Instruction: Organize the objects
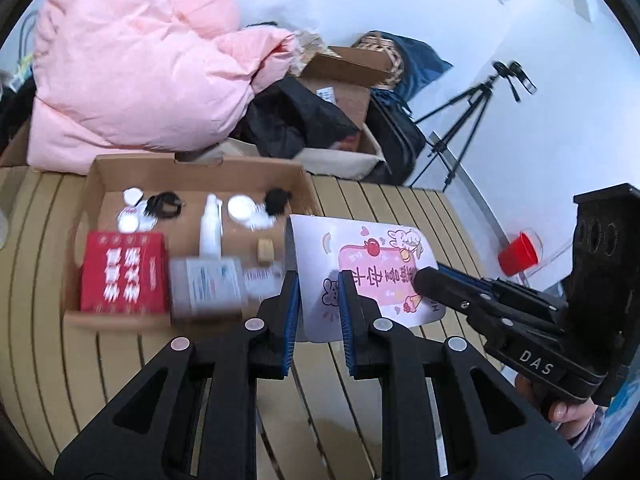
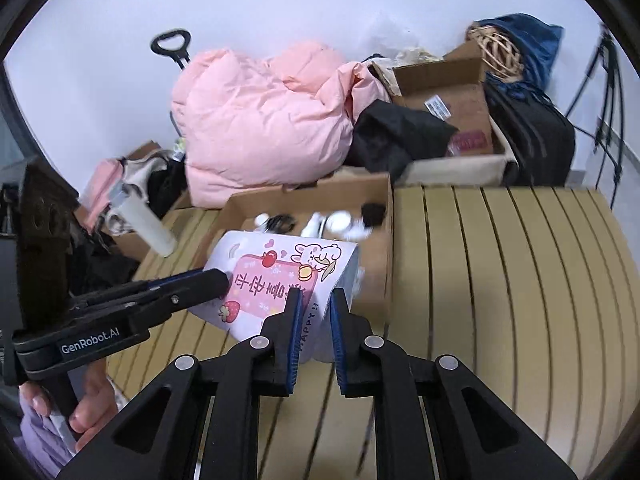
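Both grippers are working one item: a white gift bag [image 1: 360, 276] with a pink cartoon panel, sitting on the slatted wooden surface [image 2: 500, 280] just right of the open cardboard box [image 1: 192, 172].

The left gripper [image 1: 319, 280] has its jaws slightly apart, straddling the bag's near edge; whether the pads actually bite the paper cannot be told from either view. The right gripper [image 2: 313, 300] looks the same in its own camera, a narrow gap with the bag's lower corner in it (contact unclear). In the left view, its tip lies over the bag's right side.

Likely step: pick up the bag and place it in the box. To do it well, he or she should close one gripper firmly on the bag's edge, use the other to steady it, lift without creasing, and aim for free floor in the box, which already holds a red carton [image 1: 124, 272], a clear-labelled pack [image 1: 206, 286], a white spray bottle [image 1: 211, 224] and small round pads.

Readable text: "DAS" on the right gripper body, "GenRobot.AI" on the left one, "HAPPY!!" on the bag's edge. Chinese characters on bag and red carton appear upside down, not read.
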Motion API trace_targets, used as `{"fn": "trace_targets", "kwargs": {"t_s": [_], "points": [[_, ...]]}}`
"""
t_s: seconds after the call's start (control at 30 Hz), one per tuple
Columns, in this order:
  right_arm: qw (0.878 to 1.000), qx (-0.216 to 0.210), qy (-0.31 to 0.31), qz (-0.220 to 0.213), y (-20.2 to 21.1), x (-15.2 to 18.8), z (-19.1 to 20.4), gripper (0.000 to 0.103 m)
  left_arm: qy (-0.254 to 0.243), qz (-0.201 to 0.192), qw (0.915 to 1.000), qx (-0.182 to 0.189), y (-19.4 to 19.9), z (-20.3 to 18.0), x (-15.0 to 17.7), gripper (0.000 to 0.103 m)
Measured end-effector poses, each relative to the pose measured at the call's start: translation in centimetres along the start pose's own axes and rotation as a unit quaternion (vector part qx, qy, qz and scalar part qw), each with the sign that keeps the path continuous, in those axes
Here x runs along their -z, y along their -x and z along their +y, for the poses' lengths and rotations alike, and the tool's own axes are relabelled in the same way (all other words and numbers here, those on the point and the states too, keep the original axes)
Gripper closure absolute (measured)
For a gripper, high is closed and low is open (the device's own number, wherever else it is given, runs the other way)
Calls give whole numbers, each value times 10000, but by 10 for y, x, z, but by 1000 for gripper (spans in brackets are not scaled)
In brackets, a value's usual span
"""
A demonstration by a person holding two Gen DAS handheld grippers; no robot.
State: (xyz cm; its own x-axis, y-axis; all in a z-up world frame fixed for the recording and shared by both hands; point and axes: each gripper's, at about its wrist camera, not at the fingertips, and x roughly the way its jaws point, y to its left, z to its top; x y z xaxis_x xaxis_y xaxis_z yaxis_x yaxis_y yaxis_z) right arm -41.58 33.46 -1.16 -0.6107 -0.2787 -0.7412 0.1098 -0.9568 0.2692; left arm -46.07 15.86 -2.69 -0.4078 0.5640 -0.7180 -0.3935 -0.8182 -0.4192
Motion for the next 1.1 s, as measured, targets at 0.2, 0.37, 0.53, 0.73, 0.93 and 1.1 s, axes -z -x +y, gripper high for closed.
{"fn": "trace_targets", "kwargs": {"t_s": [0.2,0.37,0.53,0.73,0.93,1.1], "points": [[9973,73,-204,706,-82,-28,-25,88,443,613,9971,-11,-77,45,-9,88],[9931,440,-116,1084,-132,-18,-32,88,582,891,9940,-243,-120,63,5,87],[9856,1055,190,1307,-163,-9,-28,88,163,950,9942,-474,-126,54,9,70],[9889,1042,271,1019,-121,-20,-18,88,-341,372,9955,-801,-45,34,-6,52],[9922,883,571,669,-27,-26,4,65,-843,-296,9807,-1739,73,13,-1,23],[9932,746,825,335,54,1,22,12,-975,-565,9709,-2114,152,6,37,4]]}}
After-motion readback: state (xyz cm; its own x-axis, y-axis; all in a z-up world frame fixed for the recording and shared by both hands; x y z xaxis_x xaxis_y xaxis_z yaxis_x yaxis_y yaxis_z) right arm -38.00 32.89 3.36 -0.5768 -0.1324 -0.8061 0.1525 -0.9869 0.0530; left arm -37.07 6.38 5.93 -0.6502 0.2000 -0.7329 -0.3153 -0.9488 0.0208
